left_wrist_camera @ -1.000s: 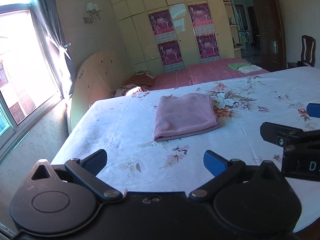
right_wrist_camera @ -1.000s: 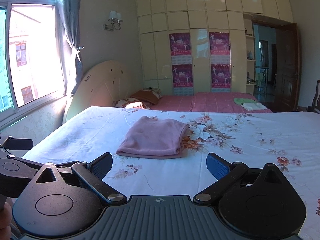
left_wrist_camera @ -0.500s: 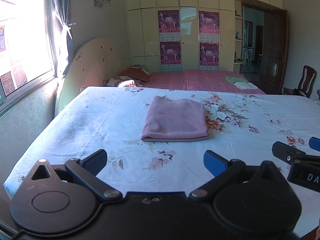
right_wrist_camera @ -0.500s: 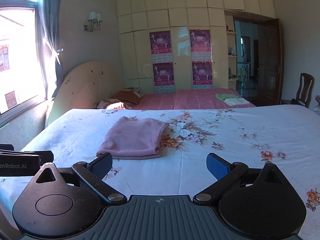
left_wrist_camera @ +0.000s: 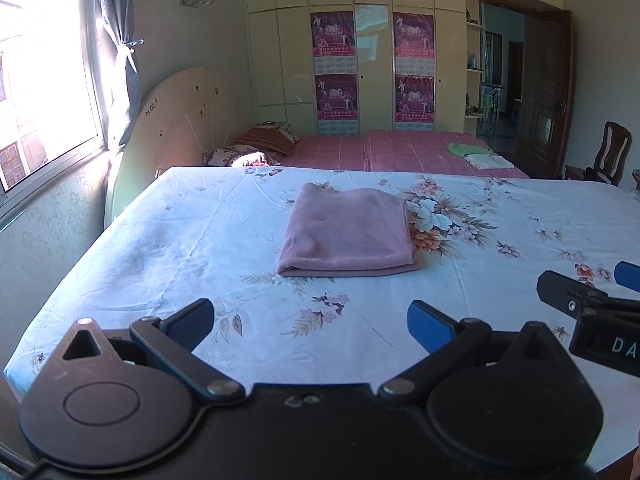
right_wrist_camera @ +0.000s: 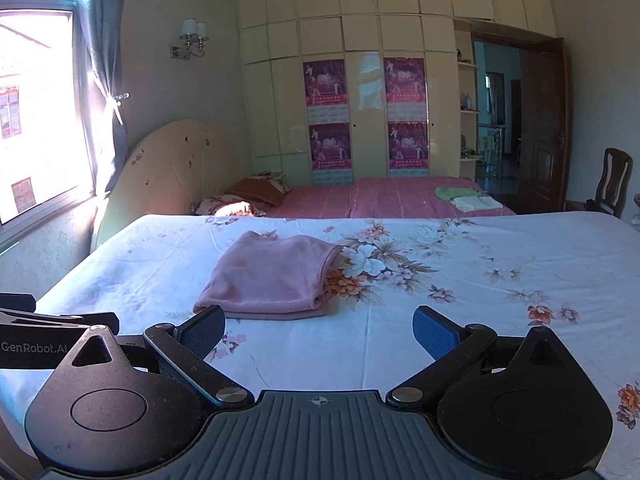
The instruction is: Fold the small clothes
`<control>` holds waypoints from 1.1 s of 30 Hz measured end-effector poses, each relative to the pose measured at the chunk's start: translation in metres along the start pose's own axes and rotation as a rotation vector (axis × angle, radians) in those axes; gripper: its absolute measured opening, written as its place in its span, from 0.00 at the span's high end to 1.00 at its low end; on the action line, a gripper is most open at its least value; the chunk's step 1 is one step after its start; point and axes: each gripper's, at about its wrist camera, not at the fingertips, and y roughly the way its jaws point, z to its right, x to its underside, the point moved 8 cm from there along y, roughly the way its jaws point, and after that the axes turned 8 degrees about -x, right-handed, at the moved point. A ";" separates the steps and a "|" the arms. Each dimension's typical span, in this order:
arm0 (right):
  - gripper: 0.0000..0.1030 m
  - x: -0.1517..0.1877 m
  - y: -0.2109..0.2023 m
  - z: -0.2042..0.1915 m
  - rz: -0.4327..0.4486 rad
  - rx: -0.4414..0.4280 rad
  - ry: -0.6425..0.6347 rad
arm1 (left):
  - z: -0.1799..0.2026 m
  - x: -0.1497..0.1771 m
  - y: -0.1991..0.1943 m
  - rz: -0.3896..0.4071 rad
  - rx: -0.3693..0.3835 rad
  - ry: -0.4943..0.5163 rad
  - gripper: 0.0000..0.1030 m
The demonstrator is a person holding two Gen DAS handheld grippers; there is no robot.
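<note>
A: Since the earlier frames, both cameras have been swung level w/ the bed; the folded pink garment (left_wrist_camera: 349, 232) is now seen squarer and more central in the left wrist view. The garment itself appears unmoved.

B: Where is it placed?

A: Flat on the floral bedsheet (left_wrist_camera: 192, 248), about mid-bed, just left of the big flower print (left_wrist_camera: 434, 216). Folded edge is turned toward the near side; layers are stacked, w/ a lower layer sticking out slightly at the near right corner.

B: State of the tongs?

A: Left gripper (left_wrist_camera: 311, 315) is held spread wide, nothing between the blue pads (left_wrist_camera: 430, 326); it is kept over the near part of the sheet, well apart from the garment. Right gripper (right_wrist_camera: 319, 330) is likewise spread, nothing clamped. In the right wrist view its left pad (right_wrist_camera: 204, 330) is lined up just below the garment's near edge; contact can't be told.

B: Each seen by the other cam?

A: Yes. Part of the right gripper is caught at the right edge of the left view, and the left one at the left edge of the right view.

B: Background?

A: A second bed w/ pink cover (right_wrist_camera: 384, 196) is seen beyond, w/ green and white cloths (right_wrist_camera: 466, 198) laid on it; window (right_wrist_camera: 36, 116) at far left.
</note>
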 end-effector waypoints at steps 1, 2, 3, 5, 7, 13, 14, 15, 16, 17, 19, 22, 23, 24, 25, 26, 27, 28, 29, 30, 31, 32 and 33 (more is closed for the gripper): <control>0.04 0.000 0.000 0.000 0.000 -0.001 0.002 | 0.000 0.000 0.000 0.002 0.000 0.000 0.00; 0.04 0.000 0.000 0.000 0.000 -0.002 0.002 | 0.000 -0.001 0.001 0.005 0.000 0.000 0.00; 0.04 0.000 0.000 -0.001 0.000 0.000 0.001 | -0.001 -0.003 0.002 0.006 -0.001 0.001 0.00; 0.04 -0.001 0.001 -0.001 -0.001 0.000 -0.003 | -0.001 -0.003 0.003 0.006 0.000 0.002 0.00; 0.04 -0.001 0.003 -0.002 -0.005 -0.003 -0.007 | -0.001 -0.003 0.003 0.004 0.000 0.000 0.00; 0.04 -0.001 0.005 -0.003 -0.011 -0.004 -0.012 | -0.004 -0.004 0.008 -0.005 0.001 -0.005 0.00; 0.04 -0.001 0.006 -0.004 -0.013 -0.004 -0.013 | -0.005 -0.003 0.009 -0.008 0.003 -0.005 0.00; 0.04 -0.001 0.007 -0.004 -0.014 -0.005 -0.014 | -0.006 -0.003 0.010 -0.009 0.003 -0.005 0.00; 0.04 -0.001 0.009 -0.004 -0.017 -0.005 -0.015 | -0.006 -0.003 0.011 -0.010 0.004 -0.004 0.00; 0.04 -0.001 0.010 -0.005 -0.020 -0.004 -0.016 | -0.006 -0.003 0.011 -0.008 0.002 -0.003 0.00; 0.04 -0.001 0.012 -0.006 -0.023 -0.006 -0.017 | -0.007 -0.003 0.012 -0.010 0.001 -0.005 0.00; 0.04 -0.001 0.014 -0.007 -0.024 -0.007 -0.016 | -0.009 -0.003 0.017 -0.019 0.008 -0.006 0.00; 0.04 -0.001 0.015 -0.007 -0.025 -0.008 -0.016 | -0.009 -0.004 0.019 -0.020 0.010 -0.005 0.00; 0.04 -0.001 0.017 -0.007 -0.026 -0.008 -0.014 | -0.009 -0.004 0.020 -0.022 0.011 -0.004 0.00; 0.04 -0.001 0.019 -0.007 -0.028 -0.010 -0.013 | -0.009 -0.004 0.022 -0.024 0.012 -0.004 0.00; 0.04 -0.001 0.021 -0.007 -0.031 -0.011 -0.012 | -0.009 -0.004 0.025 -0.027 0.016 -0.002 0.00; 0.04 -0.001 0.023 -0.007 -0.034 -0.011 -0.013 | -0.009 -0.004 0.027 -0.031 0.021 -0.002 0.00; 0.04 -0.001 0.026 -0.007 -0.038 -0.011 -0.014 | -0.008 -0.004 0.031 -0.039 0.026 -0.003 0.00; 0.04 -0.001 0.028 -0.007 -0.041 -0.012 -0.014 | -0.007 -0.004 0.034 -0.047 0.033 -0.002 0.00; 0.04 -0.001 0.031 -0.007 -0.044 -0.013 -0.014 | -0.006 -0.004 0.038 -0.056 0.039 -0.001 0.00; 0.04 -0.001 0.035 -0.007 -0.048 -0.015 -0.015 | -0.006 -0.004 0.042 -0.060 0.043 -0.002 0.00; 0.04 -0.001 0.038 -0.006 -0.050 -0.014 -0.016 | -0.004 -0.004 0.045 -0.056 0.051 0.005 0.01; 0.04 -0.001 0.041 -0.006 -0.053 -0.014 -0.016 | -0.003 -0.006 0.048 -0.044 0.055 0.012 0.04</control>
